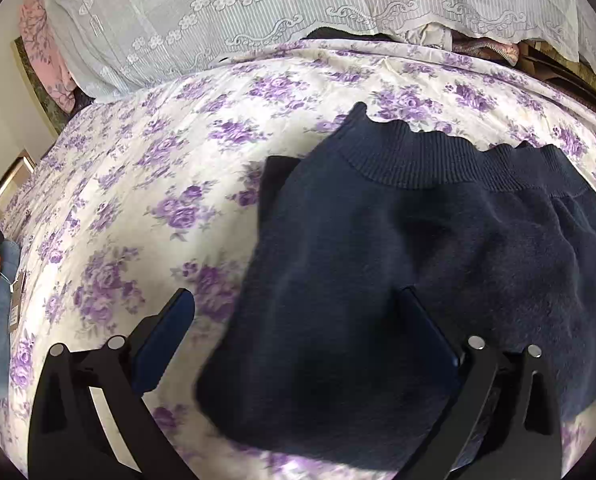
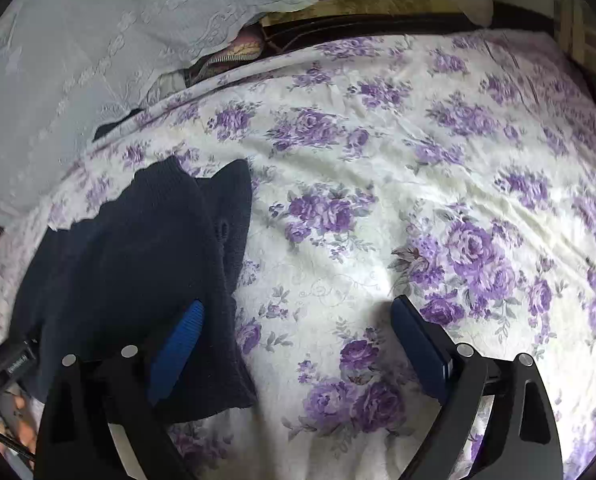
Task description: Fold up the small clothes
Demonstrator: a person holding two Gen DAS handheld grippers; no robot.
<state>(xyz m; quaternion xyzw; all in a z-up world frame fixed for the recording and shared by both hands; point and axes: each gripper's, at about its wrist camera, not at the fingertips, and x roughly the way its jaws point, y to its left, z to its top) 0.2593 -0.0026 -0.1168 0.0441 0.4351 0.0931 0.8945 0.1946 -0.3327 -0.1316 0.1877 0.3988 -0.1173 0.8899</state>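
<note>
Each hand-held gripper, left (image 1: pixel 296 334) and right (image 2: pixel 296 340), has two matte black plastic arms with triangular cut-outs and round silver screw heads near the knuckles. The fingers (image 1: pixel 162 344) carry blue pads; on the right tool one pad (image 2: pixel 178 350) is bright blue with fine ridges, the other darker and smooth.
</note>
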